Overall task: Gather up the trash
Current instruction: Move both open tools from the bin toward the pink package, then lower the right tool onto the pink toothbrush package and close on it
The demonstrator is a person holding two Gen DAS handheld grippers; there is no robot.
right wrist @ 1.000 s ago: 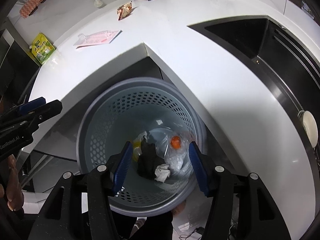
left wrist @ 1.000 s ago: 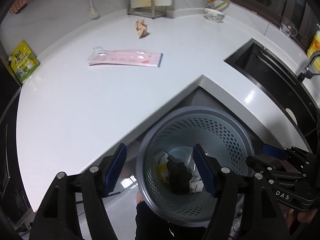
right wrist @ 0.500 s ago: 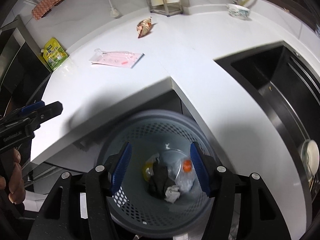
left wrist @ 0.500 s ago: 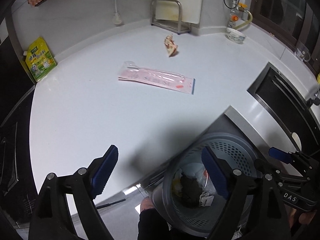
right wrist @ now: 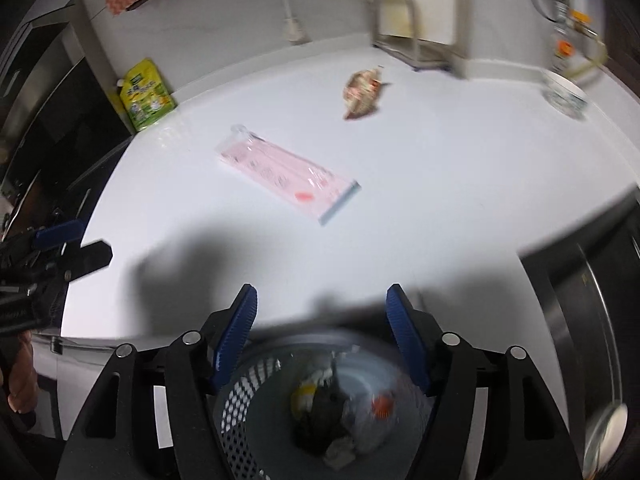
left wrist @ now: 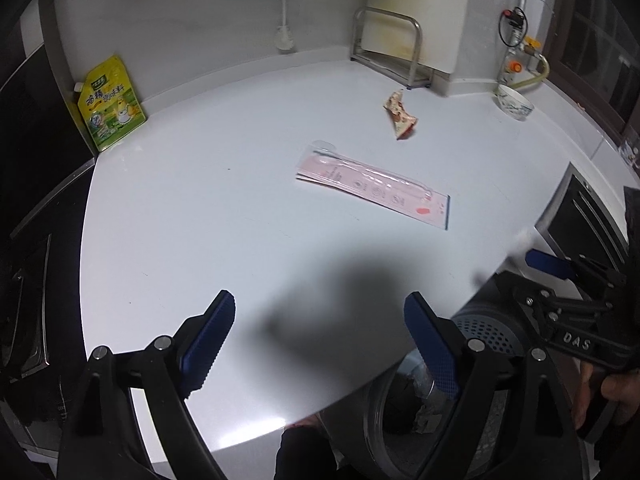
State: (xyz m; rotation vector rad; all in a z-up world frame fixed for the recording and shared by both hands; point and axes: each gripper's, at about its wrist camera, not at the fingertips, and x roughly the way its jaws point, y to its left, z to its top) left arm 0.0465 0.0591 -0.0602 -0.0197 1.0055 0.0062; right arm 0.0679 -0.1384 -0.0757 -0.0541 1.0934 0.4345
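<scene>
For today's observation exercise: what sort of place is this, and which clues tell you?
Most likely a home kitchen: a white countertop, a black sink set into it, and a bowl near the corner.

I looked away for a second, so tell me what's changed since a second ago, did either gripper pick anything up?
No. Both the left gripper and right gripper swung up from over the trash basket toward the counter, open and empty throughout. The pink package, crumpled wrapper and yellow pouch lie where they were.
</scene>
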